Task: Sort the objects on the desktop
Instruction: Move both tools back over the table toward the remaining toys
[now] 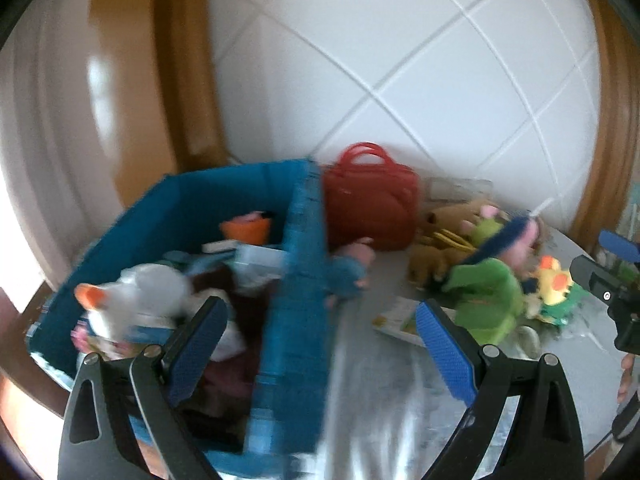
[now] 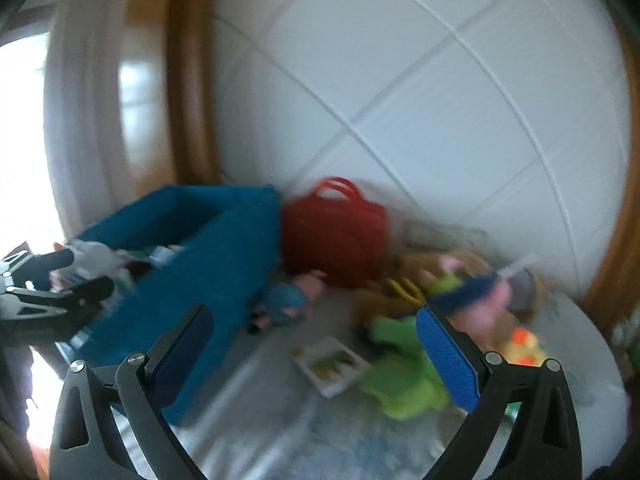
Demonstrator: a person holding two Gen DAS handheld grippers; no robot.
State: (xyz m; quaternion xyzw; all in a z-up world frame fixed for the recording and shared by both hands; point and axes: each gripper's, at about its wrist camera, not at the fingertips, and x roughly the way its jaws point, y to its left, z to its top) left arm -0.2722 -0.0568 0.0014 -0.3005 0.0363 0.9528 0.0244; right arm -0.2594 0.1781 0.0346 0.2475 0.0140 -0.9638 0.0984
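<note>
A blue storage bin (image 1: 296, 280) stands on the grey tabletop (image 1: 380, 408) and serves as the landmark. Inside it a white plush with orange ears (image 1: 132, 296), an orange item (image 1: 246, 230) and a clear plastic box (image 1: 260, 258) can be made out above dark maroon cloth; the rest is blurred. A red handbag (image 1: 370, 204) with two looped handles stands upright just beside the bin's far right corner, against the white tiled wall (image 1: 400, 60). A small blue plush with a pink head (image 1: 350, 270) lies touching the bin's right wall. Further to the right of the bin, a heap of soft toys is seen: a brown plush (image 1: 436, 252), a green plush (image 1: 490, 300) and a yellow-and-orange one (image 1: 554, 284). A white printed card (image 2: 330, 364) lies flat between the bin and the green plush.

The left gripper (image 1: 322, 354) is held over the bin's right wall, its jaws spread wide and nothing between them. The right gripper (image 2: 316, 358) is held over the tabletop to the right of the bin, jaws likewise spread and empty.
</note>
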